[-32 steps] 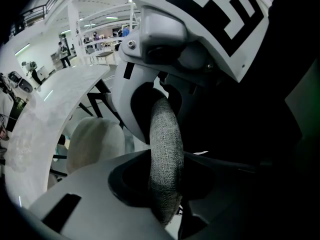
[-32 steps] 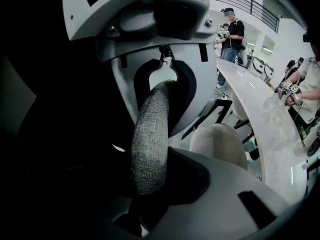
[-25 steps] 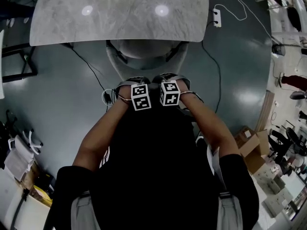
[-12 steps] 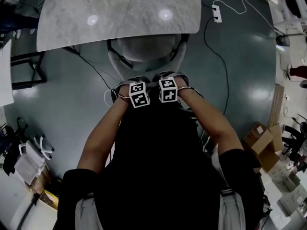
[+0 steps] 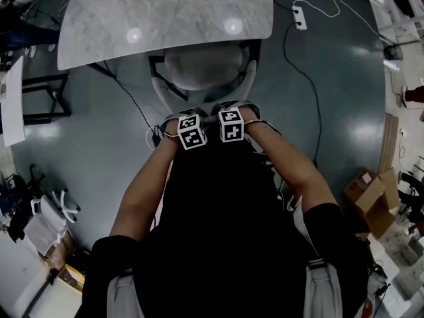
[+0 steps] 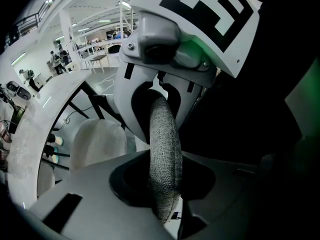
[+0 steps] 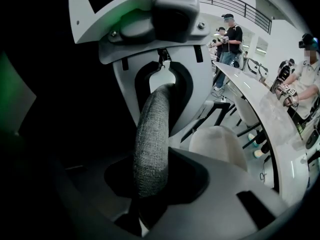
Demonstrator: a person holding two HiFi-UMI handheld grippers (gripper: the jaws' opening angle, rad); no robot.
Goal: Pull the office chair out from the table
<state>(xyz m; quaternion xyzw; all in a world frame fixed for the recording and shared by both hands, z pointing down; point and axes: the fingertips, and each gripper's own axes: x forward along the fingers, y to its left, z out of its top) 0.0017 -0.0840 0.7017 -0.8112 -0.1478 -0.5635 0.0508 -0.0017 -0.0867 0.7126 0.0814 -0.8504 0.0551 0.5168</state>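
The office chair's grey seat (image 5: 196,67) shows half out from under the marble table (image 5: 165,15). Both grippers hold the top edge of its backrest, side by side, close in front of the person's body. My left gripper (image 5: 188,116) is shut on the grey woven backrest edge (image 6: 164,149), which runs between its jaws (image 6: 165,184). My right gripper (image 5: 229,113) is shut on the same edge (image 7: 152,139), a little to the right. The seat (image 6: 100,144) and the table top (image 6: 30,129) appear beyond the backrest, as do the seat (image 7: 220,144) and table (image 7: 270,124) in the right gripper view.
A white power strip (image 5: 299,20) and its cables lie on the floor right of the table. A black frame (image 5: 43,98) stands at the left, cardboard boxes (image 5: 371,197) at the right. Other people (image 7: 230,36) stand along the table's far side.
The chair has come further out from under the table with both grippers on it: more of the seat shows, and the table has drawn away towards the top of the head view.
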